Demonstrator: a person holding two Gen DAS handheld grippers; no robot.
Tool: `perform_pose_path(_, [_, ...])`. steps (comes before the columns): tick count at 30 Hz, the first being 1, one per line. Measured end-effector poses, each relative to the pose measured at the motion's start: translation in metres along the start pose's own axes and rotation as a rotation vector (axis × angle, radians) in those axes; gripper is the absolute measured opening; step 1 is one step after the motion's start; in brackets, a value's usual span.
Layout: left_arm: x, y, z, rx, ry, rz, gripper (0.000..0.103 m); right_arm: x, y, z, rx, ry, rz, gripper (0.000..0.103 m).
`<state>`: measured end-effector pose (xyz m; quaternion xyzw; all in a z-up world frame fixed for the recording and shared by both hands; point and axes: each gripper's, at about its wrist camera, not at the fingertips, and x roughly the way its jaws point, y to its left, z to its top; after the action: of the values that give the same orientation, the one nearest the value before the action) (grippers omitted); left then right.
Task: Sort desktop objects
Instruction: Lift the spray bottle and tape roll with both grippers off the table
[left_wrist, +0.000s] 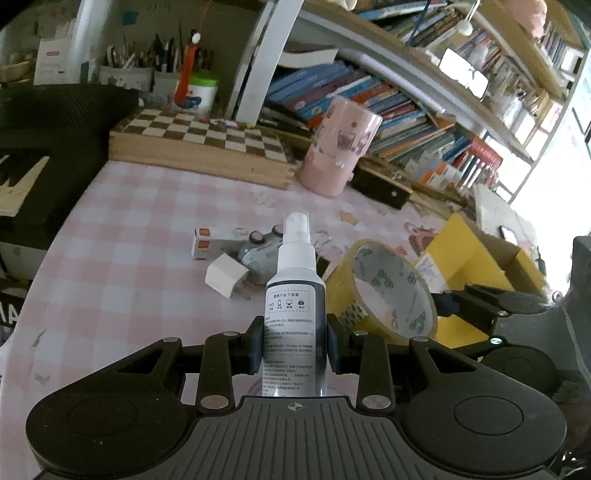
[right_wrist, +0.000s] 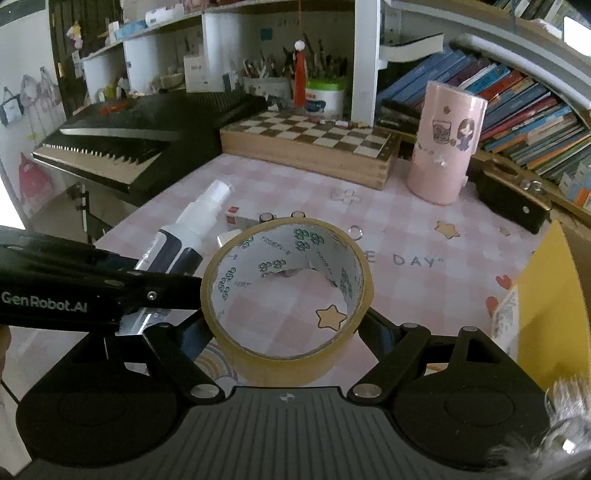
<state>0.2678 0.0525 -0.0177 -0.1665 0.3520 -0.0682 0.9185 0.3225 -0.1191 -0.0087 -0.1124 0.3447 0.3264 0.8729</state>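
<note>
Spray bottle (left_wrist: 295, 295) clamped upright in left claw (left_wrist: 295, 349), lifted off the pink checked desk (left_wrist: 122, 258). Tape roll (right_wrist: 286, 295) gripped across its width by right claw (right_wrist: 286, 325), also raised. Sorting judged barely under way: small boxes (left_wrist: 210, 242), white block (left_wrist: 226, 275) and grey toy (left_wrist: 258, 254) left mid-desk. Yellow box (left_wrist: 476, 258) at right open, contents not visible. Far pen holders (right_wrist: 266, 83) stuffed with pens.

Both grippers are built matt black: ribbed centre plate with a small crosshair mark, round housings on either side, linkage arms pinned with silver screws. White "GenRobot.AI" lettering is printed on the left gripper (right_wrist: 92, 291).
</note>
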Motion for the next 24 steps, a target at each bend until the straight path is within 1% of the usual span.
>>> perform_pose_path(6, [-0.021, -0.003, -0.005, -0.011, -0.035, -0.006, 0.033, -0.023, -0.001, -0.006, 0.026, -0.022, -0.033, 0.083])
perform_pose_path(12, [-0.044, -0.005, -0.013, -0.028, -0.076, -0.020, 0.033, -0.043, 0.007, -0.017, 0.049, -0.019, -0.047, 0.083])
perform_pose_path(17, [-0.057, -0.009, -0.022, -0.021, -0.084, -0.045, 0.033, -0.062, 0.019, -0.026, 0.060, -0.049, -0.064, 0.083])
perform_pose_path(24, [-0.080, -0.014, -0.039, -0.006, -0.093, -0.084, 0.033, -0.082, 0.037, -0.042, 0.086, -0.054, -0.086, 0.083])
